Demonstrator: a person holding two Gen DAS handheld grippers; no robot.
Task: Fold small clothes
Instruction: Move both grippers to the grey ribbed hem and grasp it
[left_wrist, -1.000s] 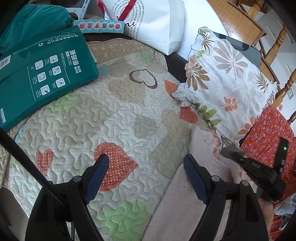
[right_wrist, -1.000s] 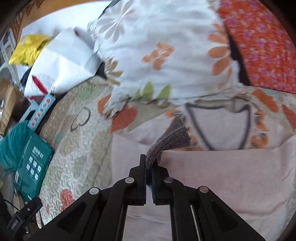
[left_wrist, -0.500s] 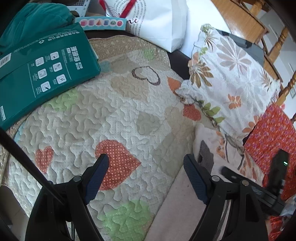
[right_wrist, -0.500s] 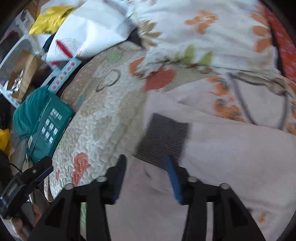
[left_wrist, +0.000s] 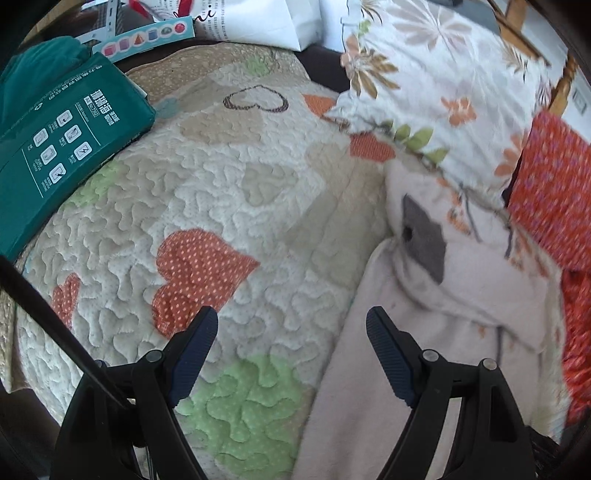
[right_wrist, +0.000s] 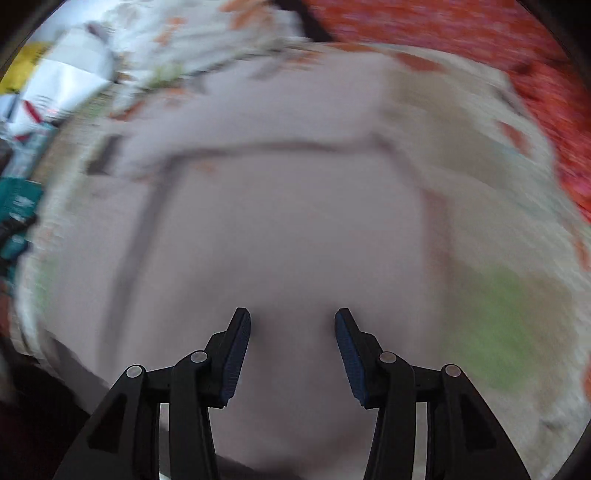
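Garment, pale pink and small, lies spread on the quilted cover at the right of the left wrist view, one sleeve with a grey cuff already turned in over the body; in the blurred right wrist view the same cloth fills the middle under the tongs. By my reading the step in hand is the folding-in of the sides, with one sleeve laid over and neither tool holding anything. The left tongs stand wide apart, one finger over the quilt and the other just above the garment's near edge, gripping nothing. The right tongs are also parted, hovering empty over the pink cloth; the blur suggests that this tool is moving. The next move likely calls for finding a free edge, hem or other sleeve, pinching only the top layer and carrying it across without dragging the sleeve already folded. Counted: one pink garment, one grey cuff in sight, two tongs. Around it lie one floral pillow, one red patterned cloth, one green box and one white bag.
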